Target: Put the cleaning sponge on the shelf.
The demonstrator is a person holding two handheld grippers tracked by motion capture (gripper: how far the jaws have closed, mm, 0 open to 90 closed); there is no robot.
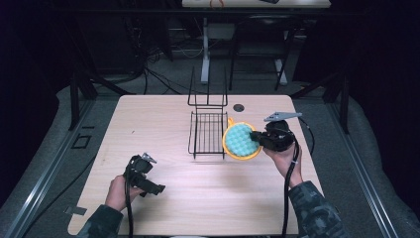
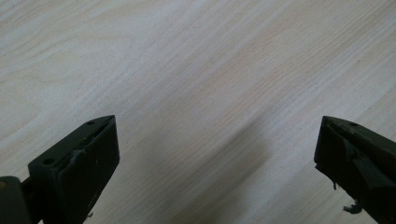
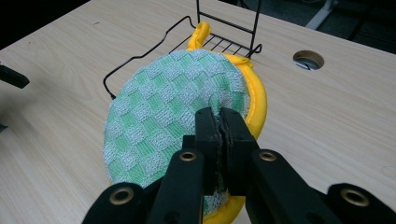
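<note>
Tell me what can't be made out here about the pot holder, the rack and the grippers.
- Pot holder: its near edge is hidden by the right gripper clamped on it in the right gripper view.
- Rack: its right side is covered by the pot holder in the high view.
- Left gripper: both jaws are cut off by the bottom edge in the left gripper view.
- Table hole: too small in the high view to see inside.

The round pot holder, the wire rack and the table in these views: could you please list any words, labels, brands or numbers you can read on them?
None: no readable text in any view.
Pot holder: a green and white check weave with a yellow border, no label visible.
Wire rack: bare black wire.
Table: plain light wood grain.
</note>
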